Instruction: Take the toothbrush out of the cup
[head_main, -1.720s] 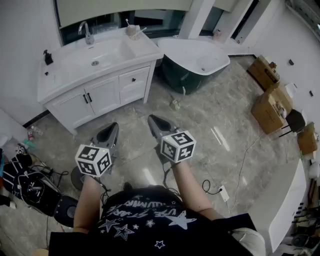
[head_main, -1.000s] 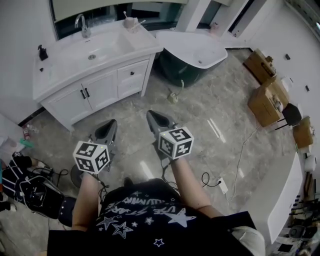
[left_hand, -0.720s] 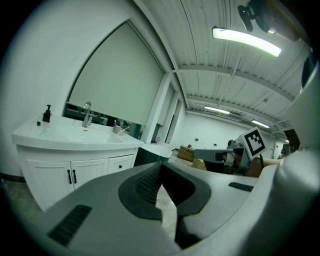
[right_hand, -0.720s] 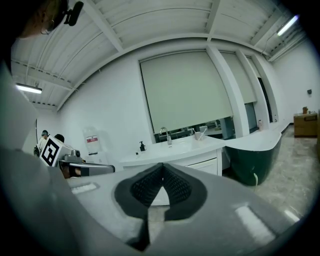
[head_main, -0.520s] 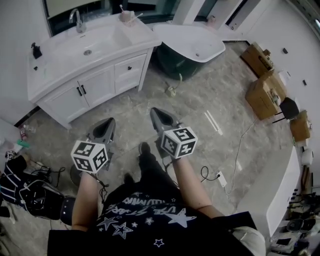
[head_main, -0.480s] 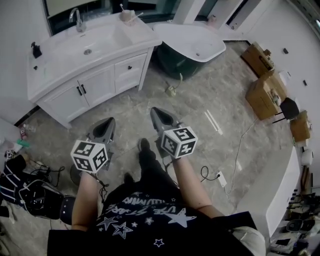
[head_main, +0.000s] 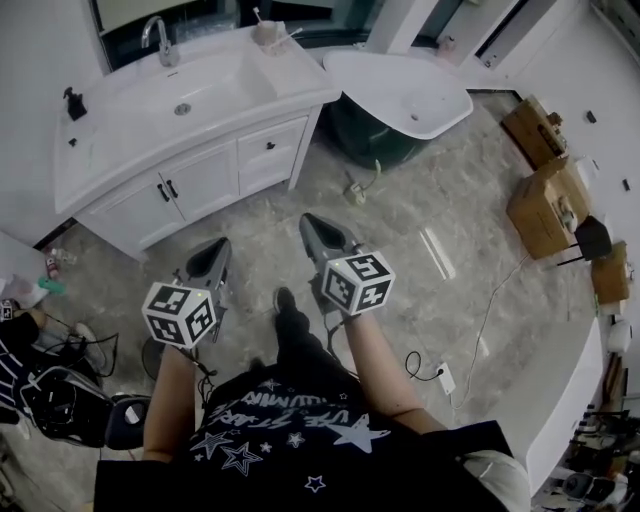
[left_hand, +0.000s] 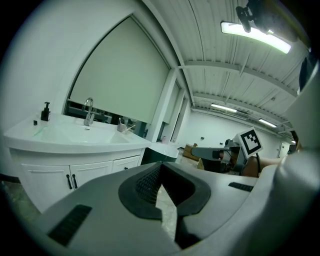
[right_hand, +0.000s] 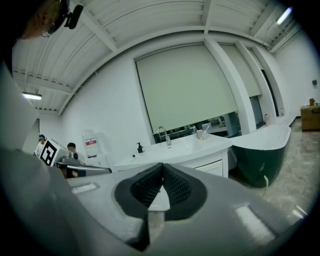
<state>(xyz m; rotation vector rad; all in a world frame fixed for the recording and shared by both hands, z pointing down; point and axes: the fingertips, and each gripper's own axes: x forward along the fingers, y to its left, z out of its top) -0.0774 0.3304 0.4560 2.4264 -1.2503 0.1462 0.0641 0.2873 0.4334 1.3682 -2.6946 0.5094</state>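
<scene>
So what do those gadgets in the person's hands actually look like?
Each is a grey, beak-shaped two-jaw tool, the left gripper and right gripper, with black ribbed pads and a white cube of black square markers. The person wears a black T-shirt with white stars.

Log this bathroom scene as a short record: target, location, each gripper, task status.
target: thin toothbrush leaning out of small pale cup
location: back right corner of white vanity counter, right of chrome faucet
left gripper: fingers together, empty
right gripper: fingers together, empty
status: not begun; both grippers over the floor, short of the vanity
</scene>
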